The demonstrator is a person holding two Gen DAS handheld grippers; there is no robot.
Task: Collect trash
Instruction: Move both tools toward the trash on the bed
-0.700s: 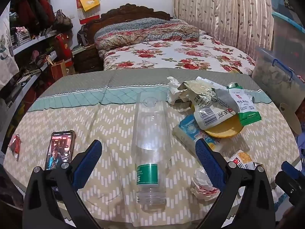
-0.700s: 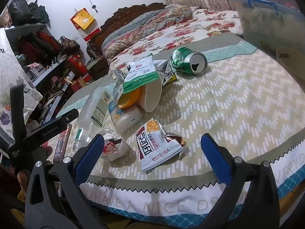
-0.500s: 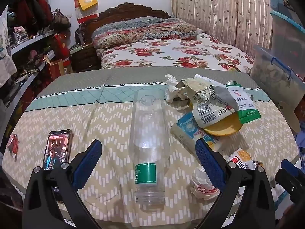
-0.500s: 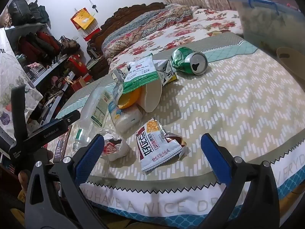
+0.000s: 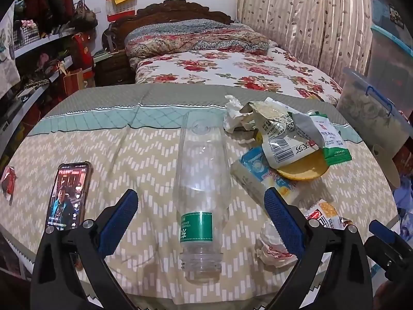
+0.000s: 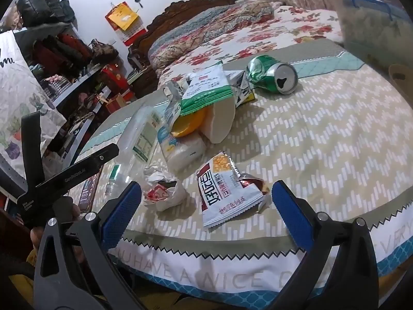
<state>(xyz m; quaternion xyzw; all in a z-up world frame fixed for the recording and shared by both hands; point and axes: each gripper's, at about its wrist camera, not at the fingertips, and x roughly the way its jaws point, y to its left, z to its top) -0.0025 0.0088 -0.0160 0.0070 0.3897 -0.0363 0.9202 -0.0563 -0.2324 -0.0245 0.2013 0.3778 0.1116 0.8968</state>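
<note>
Trash [image 6: 227,193] — bowl [image 6: 219,118] half-hidden under wrappers [image 6: 206,87]

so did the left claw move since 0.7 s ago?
Yes. The left claw has moved forward: the clear bottle and the phone both lie lower and nearer in the left wrist view.

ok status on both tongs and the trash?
Left tongs open, straddling the clear bottle, not gripping. Right tongs open over the snack wrapper. Phone lies left of the bottle, clear of the grab.
</note>
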